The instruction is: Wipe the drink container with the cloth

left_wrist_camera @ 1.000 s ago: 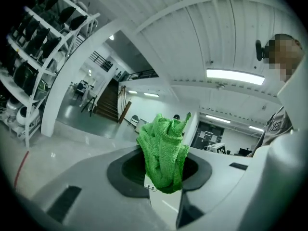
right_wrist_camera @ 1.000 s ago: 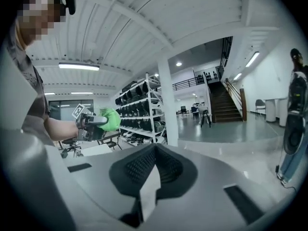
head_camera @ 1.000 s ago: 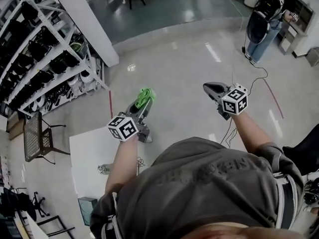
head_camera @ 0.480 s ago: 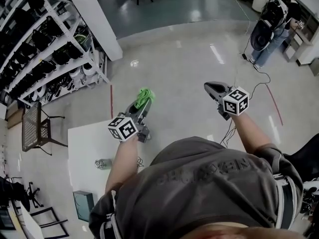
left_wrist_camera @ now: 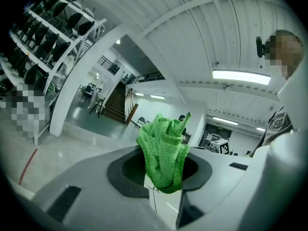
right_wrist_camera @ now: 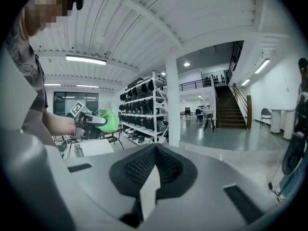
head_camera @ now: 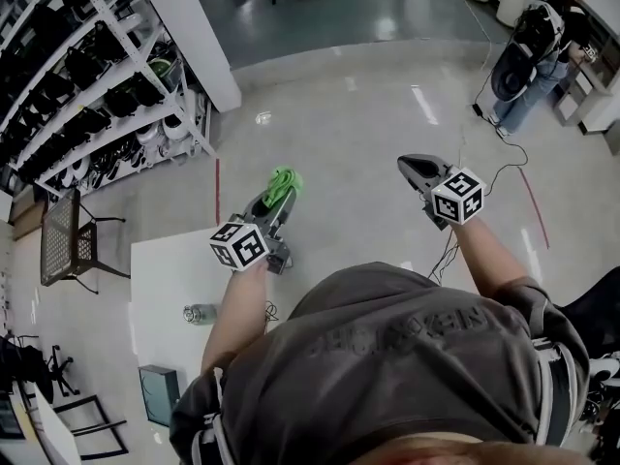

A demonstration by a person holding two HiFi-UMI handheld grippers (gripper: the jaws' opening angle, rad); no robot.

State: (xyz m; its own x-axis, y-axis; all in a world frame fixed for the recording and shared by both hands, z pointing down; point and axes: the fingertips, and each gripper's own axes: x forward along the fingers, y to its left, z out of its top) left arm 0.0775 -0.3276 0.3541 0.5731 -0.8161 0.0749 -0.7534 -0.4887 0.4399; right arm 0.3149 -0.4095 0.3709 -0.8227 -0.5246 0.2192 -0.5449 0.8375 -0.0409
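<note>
Cloth [left_wrist_camera: 163, 153] was pinched in the fingers of your left gripper [head_camera: 274, 206], those of your right gripper [head_camera: 412, 168] were closed on nothing, and the drink container [head_camera: 199, 313] sat on the desk [head_camera: 165, 274] at seven o'clock from the cloth.

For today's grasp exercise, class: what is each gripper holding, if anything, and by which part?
Left gripper pinches the bunched green knitted cloth by its lower folds; right gripper is shut, holding nothing.

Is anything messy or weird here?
Nothing looks spilled or broken. The only odd bit: the green cloth is scrunched in the left gripper, away from the drink container, which sits alone on the white table.
</note>
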